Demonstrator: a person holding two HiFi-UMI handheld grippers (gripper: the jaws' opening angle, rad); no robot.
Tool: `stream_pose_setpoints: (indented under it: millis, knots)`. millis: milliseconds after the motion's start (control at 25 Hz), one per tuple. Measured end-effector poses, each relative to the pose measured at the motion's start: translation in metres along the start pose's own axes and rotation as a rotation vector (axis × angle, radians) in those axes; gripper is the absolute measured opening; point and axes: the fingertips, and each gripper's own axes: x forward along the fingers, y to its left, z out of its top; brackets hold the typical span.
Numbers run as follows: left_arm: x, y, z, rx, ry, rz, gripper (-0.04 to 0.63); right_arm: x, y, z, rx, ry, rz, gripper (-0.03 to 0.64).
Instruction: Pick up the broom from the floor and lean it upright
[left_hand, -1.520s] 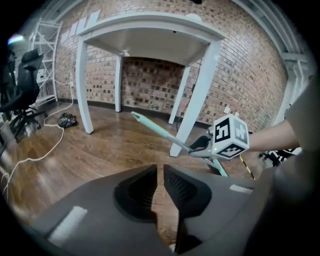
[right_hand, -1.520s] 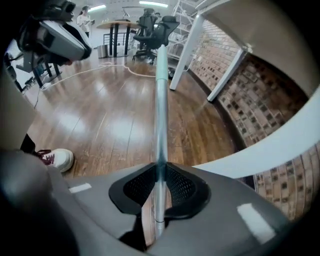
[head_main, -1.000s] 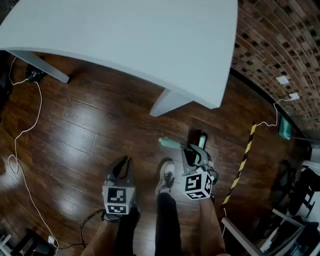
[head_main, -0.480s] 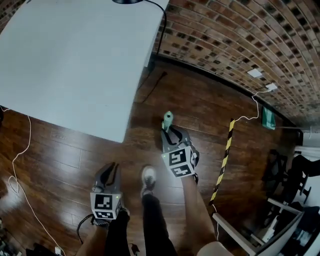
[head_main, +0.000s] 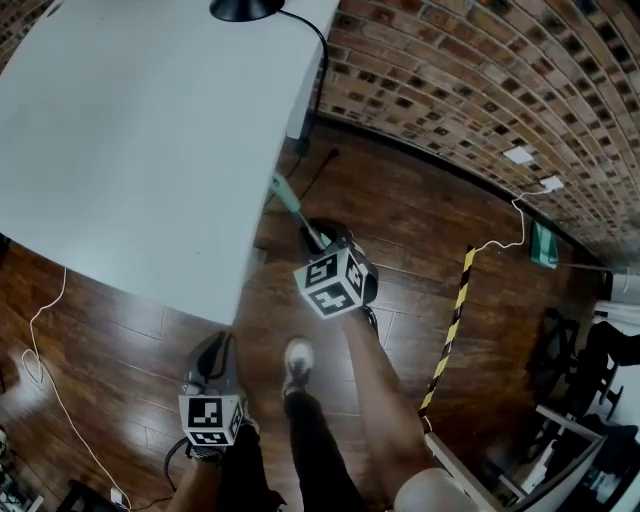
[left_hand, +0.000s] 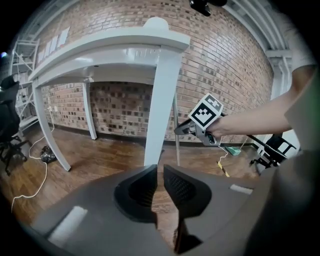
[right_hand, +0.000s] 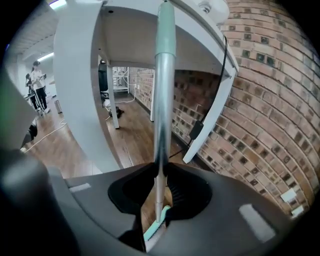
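The broom has a thin metal handle with a mint green grip at its top. Its mint head with dark bristles hangs just below the jaws. My right gripper is shut on the handle low down, and the handle stands nearly upright. In the head view, the right gripper is close to the white table's corner. There the green grip slants up toward the table edge. My left gripper hangs lower left, beside the person's leg, shut with nothing in it.
The white table fills the upper left, with a white leg ahead of the left gripper. A brick wall runs behind it. A yellow-black striped bar and white cables lie on the wooden floor. The person's shoe is between the grippers.
The right gripper has carried the broom up and left toward the table's corner. The handle has swung from lying low to nearly upright. The left gripper has barely shifted.
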Motion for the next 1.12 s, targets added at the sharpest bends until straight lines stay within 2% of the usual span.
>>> stream_pose_setpoints:
  millis: [160, 360, 600, 760, 1120]
  knots:
    - [0.002, -0.006, -0.004, -0.01, 0.005, 0.002, 0.038, 0.007, -0.007, 0.016, -0.016, -0.031, 0.009, 0.1]
    - [-0.002, -0.015, -0.011, 0.006, -0.005, -0.002, 0.038, 0.012, -0.012, 0.026, -0.072, -0.069, -0.025, 0.117]
    - [-0.007, -0.015, -0.005, 0.035, -0.027, 0.002, 0.035, 0.014, -0.018, 0.025, -0.007, -0.105, -0.031, 0.138]
    - [-0.009, -0.007, -0.008, 0.017, -0.031, 0.017, 0.035, 0.013, -0.018, 0.027, 0.016, -0.113, -0.039, 0.143]
    - [-0.008, -0.011, -0.011, 0.035, -0.018, 0.007, 0.035, 0.005, -0.024, 0.021, 0.07, -0.143, -0.063, 0.156]
